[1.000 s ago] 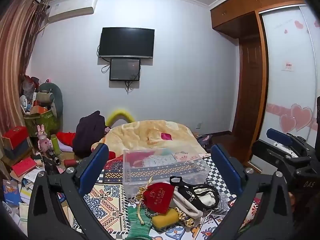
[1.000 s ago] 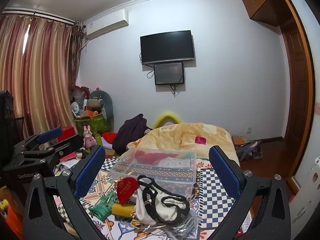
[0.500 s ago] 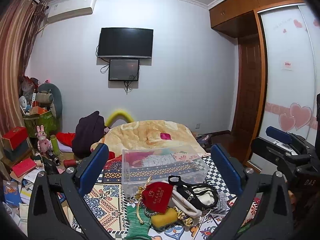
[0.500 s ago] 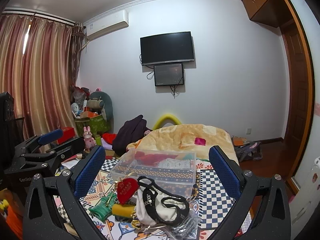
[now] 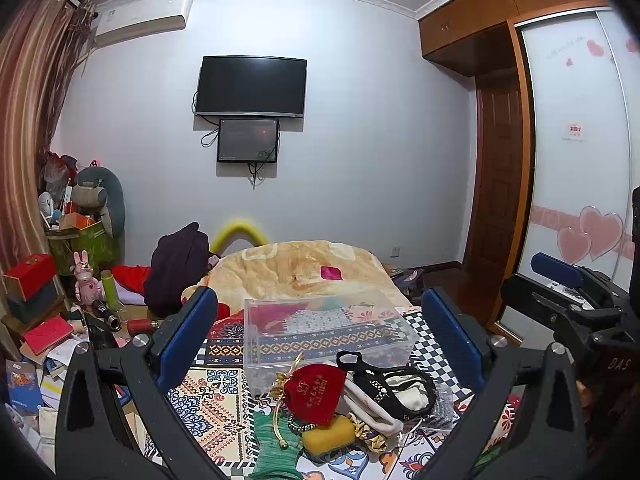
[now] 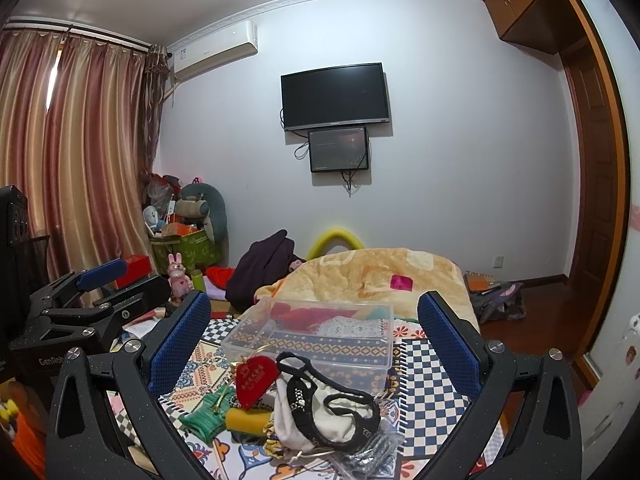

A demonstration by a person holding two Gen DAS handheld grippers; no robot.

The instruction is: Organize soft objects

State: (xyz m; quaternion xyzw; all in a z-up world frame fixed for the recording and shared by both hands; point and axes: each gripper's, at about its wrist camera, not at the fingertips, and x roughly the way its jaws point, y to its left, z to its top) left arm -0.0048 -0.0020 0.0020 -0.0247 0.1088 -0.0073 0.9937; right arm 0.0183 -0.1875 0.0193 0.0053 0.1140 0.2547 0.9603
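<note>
A pile of soft things lies on the patterned bed cover in front of a clear plastic box (image 5: 320, 332) (image 6: 316, 332): a red drawstring pouch (image 5: 316, 392) (image 6: 256, 374), a white bag with black straps (image 5: 392, 390) (image 6: 324, 412), a yellow sponge (image 5: 328, 434) (image 6: 246, 420) and a green knitted piece (image 5: 276, 448) (image 6: 202, 414). My left gripper (image 5: 320, 332) is open and empty, held above the pile. My right gripper (image 6: 314, 332) is open and empty, also above it. Each gripper shows at the edge of the other's view.
A beige blanket (image 5: 304, 268) covers the bed's far end, with a dark garment (image 5: 176, 264) beside it. Boxes, books and toys crowd the floor at the left (image 5: 44, 312). A wardrobe with sliding doors (image 5: 576, 168) stands at the right.
Both views have shifted only slightly; the scene sits a little lower in the frames. Both grippers stay open and nothing in the pile has moved.
</note>
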